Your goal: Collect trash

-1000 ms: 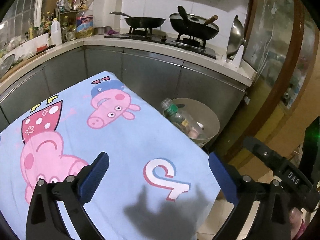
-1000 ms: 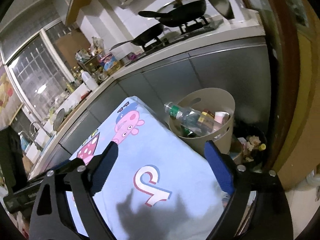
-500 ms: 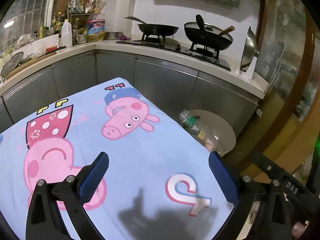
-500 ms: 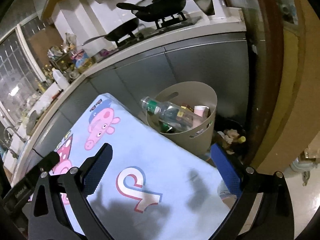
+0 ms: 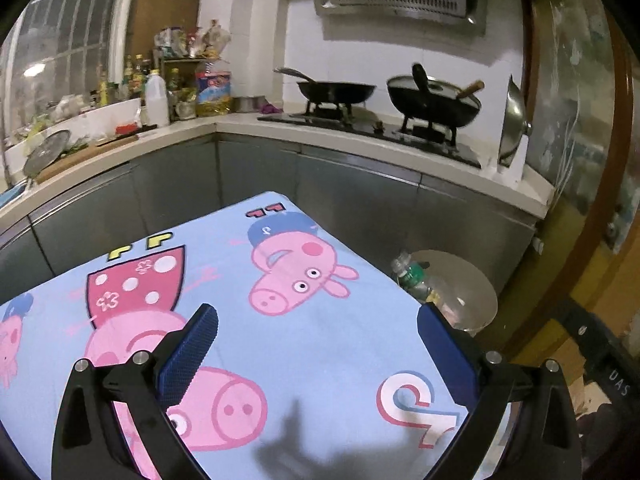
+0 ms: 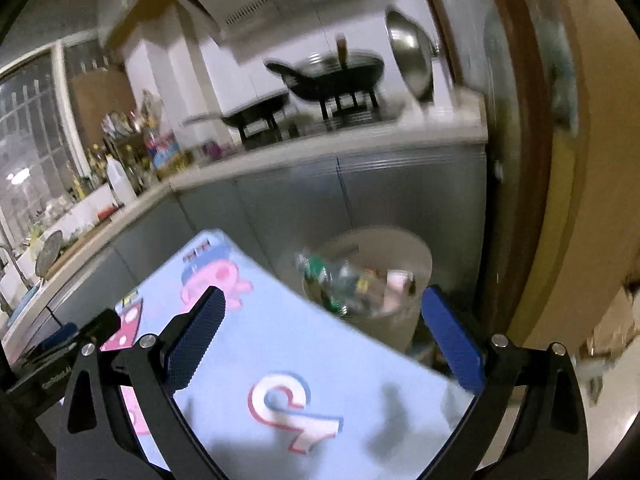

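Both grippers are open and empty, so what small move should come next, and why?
Probably pull both back to rest: the left gripper and right gripper hold nothing, the cloth shows no trash, and the bottle already lies in the bin.

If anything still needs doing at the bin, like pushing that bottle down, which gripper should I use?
Probably the right gripper: open and empty, with the trash bin and clear bottle nearly centred ahead of it. The left gripper, also open, faces the tablecloth, bin off to its right.
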Available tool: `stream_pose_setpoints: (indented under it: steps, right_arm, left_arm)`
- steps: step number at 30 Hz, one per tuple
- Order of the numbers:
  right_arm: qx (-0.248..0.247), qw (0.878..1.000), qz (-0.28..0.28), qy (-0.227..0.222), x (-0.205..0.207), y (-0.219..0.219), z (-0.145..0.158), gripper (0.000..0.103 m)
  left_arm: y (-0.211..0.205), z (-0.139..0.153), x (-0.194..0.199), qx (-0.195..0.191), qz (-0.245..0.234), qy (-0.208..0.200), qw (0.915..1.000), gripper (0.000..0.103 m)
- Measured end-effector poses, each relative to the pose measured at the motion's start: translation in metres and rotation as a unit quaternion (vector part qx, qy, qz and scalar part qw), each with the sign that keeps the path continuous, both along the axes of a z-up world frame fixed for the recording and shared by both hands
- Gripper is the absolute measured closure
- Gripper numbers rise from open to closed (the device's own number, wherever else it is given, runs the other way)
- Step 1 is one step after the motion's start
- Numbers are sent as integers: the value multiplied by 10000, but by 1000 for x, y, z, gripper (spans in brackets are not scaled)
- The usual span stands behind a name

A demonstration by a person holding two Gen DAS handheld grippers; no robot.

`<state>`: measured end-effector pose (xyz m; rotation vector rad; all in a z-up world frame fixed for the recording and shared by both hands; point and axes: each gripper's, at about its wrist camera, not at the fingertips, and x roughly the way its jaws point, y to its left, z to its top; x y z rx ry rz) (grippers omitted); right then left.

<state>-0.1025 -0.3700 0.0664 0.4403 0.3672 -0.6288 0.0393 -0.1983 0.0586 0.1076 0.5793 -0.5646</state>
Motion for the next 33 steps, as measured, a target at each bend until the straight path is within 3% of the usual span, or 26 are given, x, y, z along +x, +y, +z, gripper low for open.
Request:
stream_pose_setpoints:
  steps: [6,16,20,24,33]
  right_arm:
    - [-144,9991,204,-351,-10,15,8,5]
    - [-168,9975,507,-466,0,30,4,5]
    - [-199,9964,511,-652,-5,30,12,5]
    - [-308,9949,356,-889,-23,25,21,5]
    - [-311,9930,223,-1116,-46,15,28,5]
  left_arm:
    - [20,13,-21,-71,288,-261,9992,4]
    - [33,15,-28,467,844,-740,9926,4]
    - [36,22,-21,245,609,-417,9970,4]
    - [31,31,-26,121,573,-430,9974,4]
    - [10,43,-42,477,496,-709,9951,4]
